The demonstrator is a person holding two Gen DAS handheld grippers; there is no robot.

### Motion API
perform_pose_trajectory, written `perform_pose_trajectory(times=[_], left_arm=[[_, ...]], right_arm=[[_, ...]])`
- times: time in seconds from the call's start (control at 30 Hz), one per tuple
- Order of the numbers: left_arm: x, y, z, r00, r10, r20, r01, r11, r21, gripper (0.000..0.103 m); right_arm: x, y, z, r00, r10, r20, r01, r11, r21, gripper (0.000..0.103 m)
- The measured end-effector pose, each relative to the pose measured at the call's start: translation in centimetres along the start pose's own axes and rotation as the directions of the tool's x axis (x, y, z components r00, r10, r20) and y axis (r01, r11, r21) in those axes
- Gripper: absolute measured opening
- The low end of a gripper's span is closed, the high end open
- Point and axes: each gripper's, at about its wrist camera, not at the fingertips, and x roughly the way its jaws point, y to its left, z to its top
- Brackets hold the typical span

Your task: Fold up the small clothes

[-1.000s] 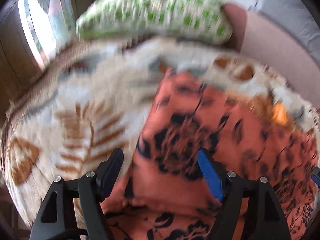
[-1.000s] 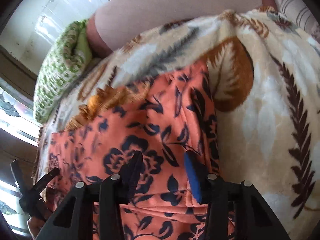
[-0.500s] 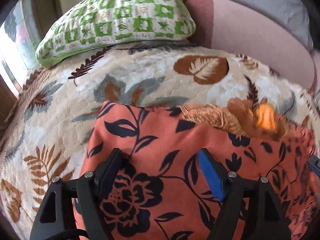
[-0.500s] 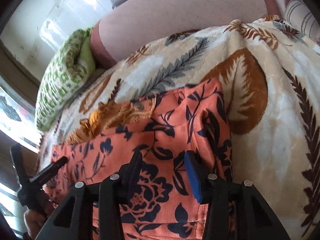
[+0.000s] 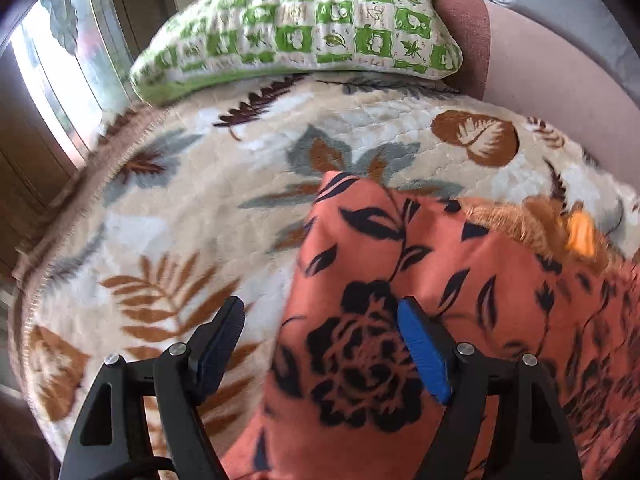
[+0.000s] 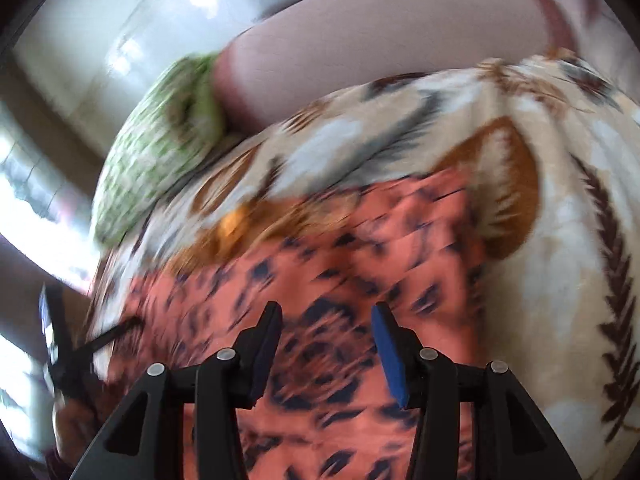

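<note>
I see the big leaf-patterned blanket (image 5: 180, 208) covering the whole surface, and the green checked pillow (image 5: 304, 28) lies at its far edge, against the pink backrest (image 5: 560, 80). On the blanket, at the near side, lies the orange floral garment (image 5: 400, 320), with a golden fringed part (image 5: 520, 220) at its far edge. My left gripper (image 5: 320, 344) is spread above the garment's left border, and my right gripper (image 6: 326, 340) is spread above its middle, both holding nothing, though this view is blurred.

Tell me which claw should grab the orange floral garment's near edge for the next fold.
Probably the right claw: open, with the orange garment spanning its whole gap. The left claw straddles the cloth's side edge, partly over the blanket.
</note>
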Motion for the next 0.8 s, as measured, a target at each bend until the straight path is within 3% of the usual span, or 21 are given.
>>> perform_pose_trajectory(times=[0.07,0.1,0.13,0.2,0.33,0.4,0.47,0.53,0.67,0.8], left_arm=[[0.6,0.0,-0.7,1.0,0.014,-0.008,-0.013,0.999,0.036,0.081],[0.7,0.0,-1.0,1.0,0.012,0.003,-0.012,0.999,0.044,0.082],[0.4,0.3,-1.1,1.0,0.006,0.009,-0.007,0.999,0.042,0.083],[-0.4,1.2,-1.5,0.999,-0.033,-0.004,0.033,0.999,0.018,0.082],[-3.3,3.9,-3.6,0.998,-0.056,0.023,0.057,0.997,-0.045,0.082],[-5.4,5.4,-5.0,0.997,-0.058,0.06,0.061,0.997,-0.049,0.082],[-7.7,6.9,-7.1,0.994,-0.018,0.104,0.022,0.999,-0.039,0.082],[-9.4,8.2,-9.0,0.992,-0.019,0.123,0.023,0.999,-0.026,0.082],[-12.5,10.4,-12.6,0.993,-0.052,0.11,0.049,0.998,0.033,0.082],[-15.5,12.2,-15.5,0.993,-0.032,0.113,0.02,0.994,0.105,0.082]], right_arm=[[2.1,1.7,-1.4,0.993,-0.045,-0.105,0.037,0.997,-0.074,0.052],[2.9,2.4,-1.9,0.989,-0.088,-0.116,0.073,0.989,-0.127,0.053],[2.8,3.2,-2.3,0.99,-0.125,-0.071,0.11,0.976,-0.188,0.053],[2.4,3.9,-2.5,0.986,-0.149,-0.08,0.129,0.968,-0.217,0.053],[-1.4,1.3,-3.3,0.996,-0.017,-0.085,0.011,0.998,-0.069,0.053],[-3.7,-0.2,-4.0,0.999,0.027,-0.046,-0.026,1.0,0.01,0.055],[-6.1,-1.1,-5.0,0.999,0.033,-0.003,-0.033,0.999,0.036,0.065],[-8.6,-2.4,-6.6,0.999,0.027,0.027,-0.029,0.998,0.064,0.065],[-11.7,-3.9,-9.4,0.999,0.04,0.01,-0.041,0.992,0.119,0.065],[-14.2,-4.1,-12.2,0.999,0.0,-0.038,0.004,0.994,0.106,0.065]])
